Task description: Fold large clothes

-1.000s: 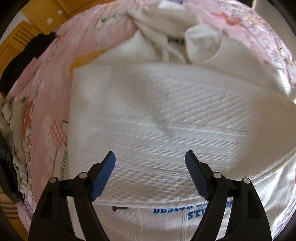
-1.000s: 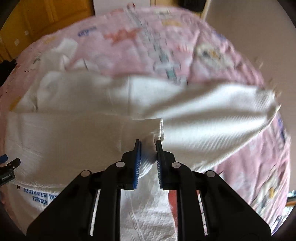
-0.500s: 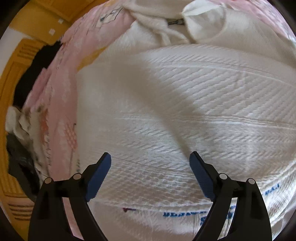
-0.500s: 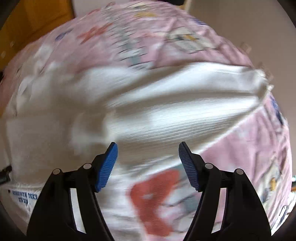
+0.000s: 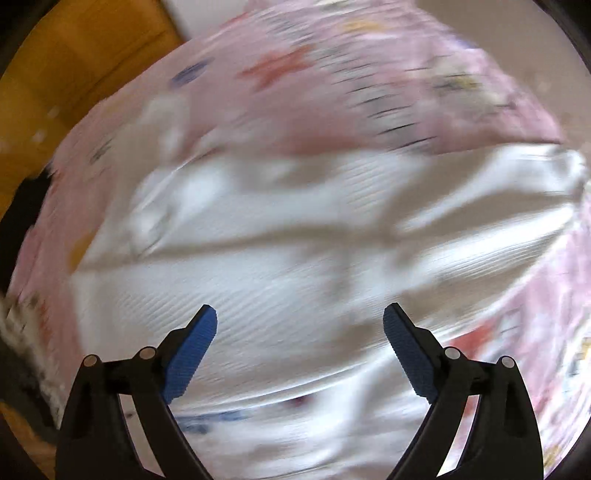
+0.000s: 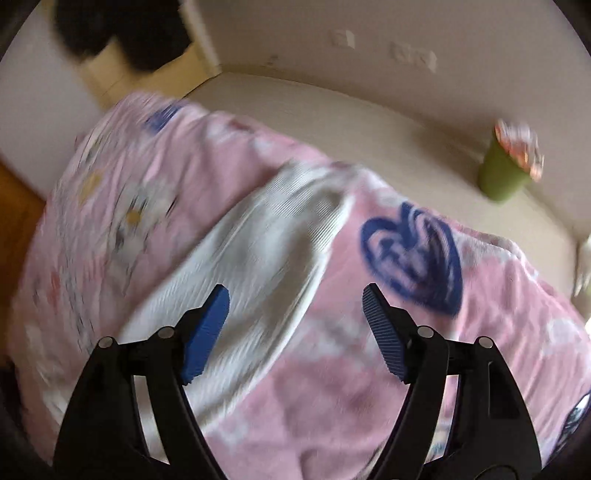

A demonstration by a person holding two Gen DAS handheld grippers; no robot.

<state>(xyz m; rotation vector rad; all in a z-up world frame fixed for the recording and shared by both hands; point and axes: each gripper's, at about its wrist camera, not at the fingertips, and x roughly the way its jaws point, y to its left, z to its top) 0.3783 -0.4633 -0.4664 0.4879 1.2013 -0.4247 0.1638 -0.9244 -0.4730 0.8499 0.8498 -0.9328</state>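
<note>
A large white textured garment (image 5: 280, 280) lies spread on a pink patterned bedcover (image 5: 332, 92); the view is blurred by motion. My left gripper (image 5: 300, 334) is open and empty above the garment's near part. In the right wrist view a white sleeve (image 6: 266, 266) stretches away across the pink bedcover (image 6: 369, 369). My right gripper (image 6: 295, 314) is open and empty, just above the sleeve's right edge.
A yellow wooden floor (image 5: 85, 62) lies beyond the bed's left side. In the right wrist view a green cup (image 6: 502, 177) stands on a pale ledge (image 6: 351, 110) by the wall, and a dark shape (image 6: 122, 29) sits at the top left.
My right gripper let go of the garment fold, opened, and swung right toward the sleeve. My left gripper stayed open and pulled back, so more of the bed shows.
</note>
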